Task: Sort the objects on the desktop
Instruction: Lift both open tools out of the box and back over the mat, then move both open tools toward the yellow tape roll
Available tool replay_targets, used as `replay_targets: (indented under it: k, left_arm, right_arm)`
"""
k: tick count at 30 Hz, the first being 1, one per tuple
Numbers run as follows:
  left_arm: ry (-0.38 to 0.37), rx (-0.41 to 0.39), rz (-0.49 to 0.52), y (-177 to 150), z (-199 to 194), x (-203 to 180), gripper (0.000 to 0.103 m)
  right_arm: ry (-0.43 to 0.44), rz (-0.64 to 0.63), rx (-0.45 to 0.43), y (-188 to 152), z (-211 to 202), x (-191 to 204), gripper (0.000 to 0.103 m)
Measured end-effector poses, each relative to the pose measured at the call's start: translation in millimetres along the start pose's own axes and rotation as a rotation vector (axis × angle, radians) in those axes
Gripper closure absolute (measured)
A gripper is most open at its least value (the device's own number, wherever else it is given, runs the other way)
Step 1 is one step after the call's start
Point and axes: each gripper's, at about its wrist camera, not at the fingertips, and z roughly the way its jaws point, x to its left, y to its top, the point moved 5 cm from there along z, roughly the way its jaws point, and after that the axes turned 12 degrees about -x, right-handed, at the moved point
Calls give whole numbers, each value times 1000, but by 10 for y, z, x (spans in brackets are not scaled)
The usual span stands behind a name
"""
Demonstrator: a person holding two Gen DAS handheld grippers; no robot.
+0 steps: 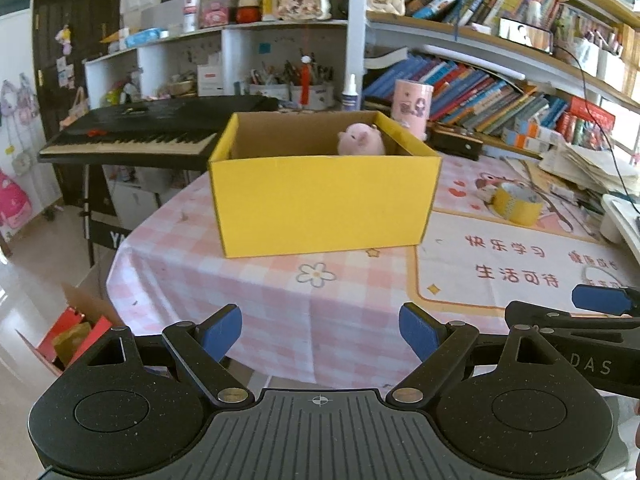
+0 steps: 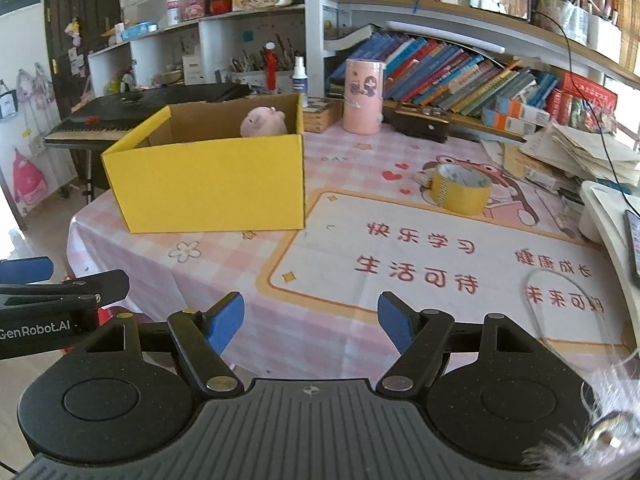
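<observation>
My left gripper [image 1: 320, 330] and right gripper [image 2: 310, 318] — both spread, nothing between the pads. Pink plush [image 2: 263, 121] sits inside the yellow box [image 2: 208, 188]; tape roll [image 2: 460, 188] lies on the tablecloth [image 2: 192, 280] — well right of the box.

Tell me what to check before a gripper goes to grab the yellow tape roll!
1. Left gripper open with nothing in it: ok.
2. Right gripper open with nothing in it: ok.
3. Tape roll out in the open on the tablecloth: ok.
4. Yellow box open on top: ok.
5. Room left in the box beside the pink plush toy: ok.
6. Whether the tape is stuck to the cloth: cannot tell.
</observation>
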Motion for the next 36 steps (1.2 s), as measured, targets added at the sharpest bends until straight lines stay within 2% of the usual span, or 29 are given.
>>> replay_targets:
  k: [13,25,36]
  left_arm:
    - [-79,30,38,-31,113,-262,15]
    - [-169,46,83,13,287,-666,15]
    - [-206,49,96,109,492,-920,15]
  right_arm:
    - [-79,34,27,-100,-56,-245,31]
    - [-164,74,44,-117,-73,-617,31]
    - [-190,72,49,-40,53,-884,31]
